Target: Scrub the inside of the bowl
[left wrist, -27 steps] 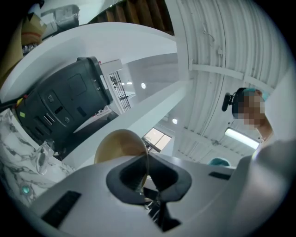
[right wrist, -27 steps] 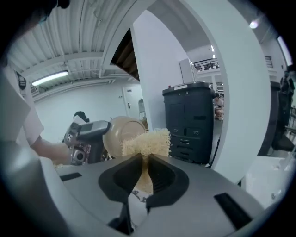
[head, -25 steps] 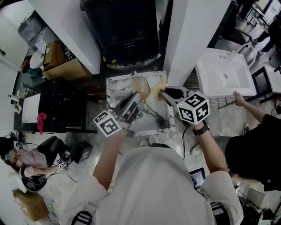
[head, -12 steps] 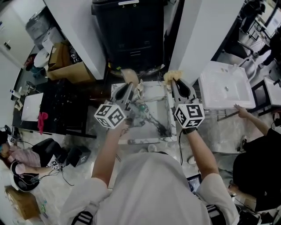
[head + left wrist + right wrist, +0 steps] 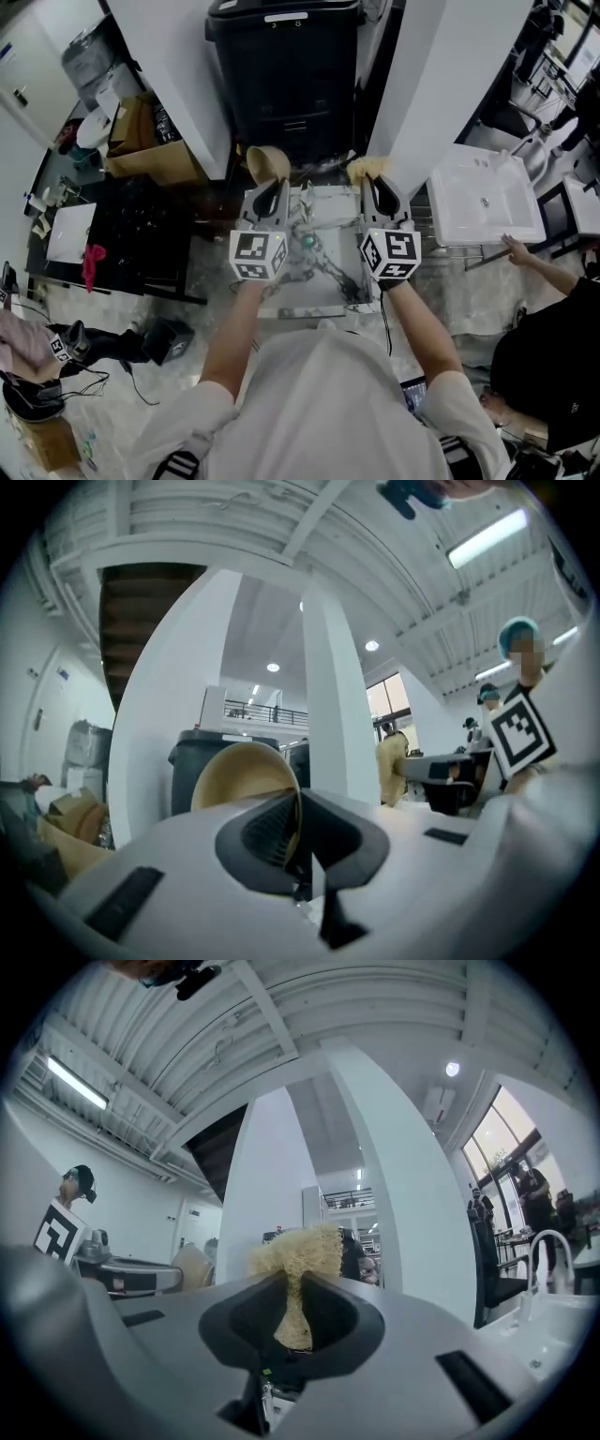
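Note:
A tan bowl (image 5: 265, 162) is pinched by its rim in my left gripper (image 5: 272, 190), which is shut on it and points level, away from me. In the left gripper view the bowl (image 5: 239, 772) stands on edge, its rim running between the jaws of the left gripper (image 5: 300, 832). A pale yellow fibrous scrub pad (image 5: 367, 168) sticks out of my right gripper (image 5: 374, 187), which is shut on it. In the right gripper view the scrub pad (image 5: 298, 1249) fans out above the right gripper (image 5: 295, 1309). Bowl and pad are held side by side, apart, above the far edge of the marble table (image 5: 323, 281).
A black bin (image 5: 281, 66) stands just beyond the table between two white columns. A white sink (image 5: 483, 202) is to the right, with a person's arm (image 5: 539, 258) beside it. Cardboard boxes (image 5: 141, 141) and a dark table (image 5: 131, 234) lie to the left.
Bowl and scrub pad were together over the table; both grippers have since drawn apart and swung forward and up. The left gripper has rolled, so the bowl now stands on edge.

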`<state>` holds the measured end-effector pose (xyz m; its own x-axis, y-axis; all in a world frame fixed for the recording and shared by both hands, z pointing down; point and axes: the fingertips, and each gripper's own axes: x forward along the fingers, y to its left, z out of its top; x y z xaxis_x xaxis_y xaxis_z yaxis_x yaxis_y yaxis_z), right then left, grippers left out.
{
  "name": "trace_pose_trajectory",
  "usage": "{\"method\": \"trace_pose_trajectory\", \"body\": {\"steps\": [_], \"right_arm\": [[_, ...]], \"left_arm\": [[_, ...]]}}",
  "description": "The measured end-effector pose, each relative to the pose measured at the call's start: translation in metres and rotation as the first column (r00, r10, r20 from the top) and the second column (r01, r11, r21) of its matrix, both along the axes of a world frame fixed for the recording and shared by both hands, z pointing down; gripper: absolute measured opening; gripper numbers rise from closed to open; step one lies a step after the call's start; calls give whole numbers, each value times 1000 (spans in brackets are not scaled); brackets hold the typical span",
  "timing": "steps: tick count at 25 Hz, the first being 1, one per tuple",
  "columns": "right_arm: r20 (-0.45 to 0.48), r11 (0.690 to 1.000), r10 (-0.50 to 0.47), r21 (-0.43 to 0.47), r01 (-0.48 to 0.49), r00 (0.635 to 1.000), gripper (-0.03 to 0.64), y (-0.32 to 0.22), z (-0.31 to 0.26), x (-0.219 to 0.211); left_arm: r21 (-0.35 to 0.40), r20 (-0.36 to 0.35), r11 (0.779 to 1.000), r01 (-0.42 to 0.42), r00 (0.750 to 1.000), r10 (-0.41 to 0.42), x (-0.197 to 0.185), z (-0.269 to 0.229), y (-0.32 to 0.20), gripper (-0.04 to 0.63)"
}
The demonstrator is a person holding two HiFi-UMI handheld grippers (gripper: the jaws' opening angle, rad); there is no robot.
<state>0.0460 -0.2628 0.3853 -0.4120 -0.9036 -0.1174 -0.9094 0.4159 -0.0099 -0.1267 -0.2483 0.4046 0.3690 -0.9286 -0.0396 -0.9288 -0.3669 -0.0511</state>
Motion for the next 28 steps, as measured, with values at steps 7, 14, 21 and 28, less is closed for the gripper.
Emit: {"method": "trace_pose_trajectory", "body": {"steps": [7,14,21,28], "right_arm": [[-14,1000,0,-7,0,1000,58,-1,3,-7],[-21,1000,1,-29,-2,1000,58,-1,11,-4],[-54,998,-16,-54,13,998,60,-1,19,-7],[-47,998,8,-55,-10,999,60,-2,21,1]], "left_arm": [[-8,-37,999,31,999,-31,6,5,-1,21],[9,-5,999,52,999,-52,11,5,0,21],[-3,-6,997,82,997,-82,5,12,-1,20],[-7,5,997,82,997,-82,10,13,1,21]]}}
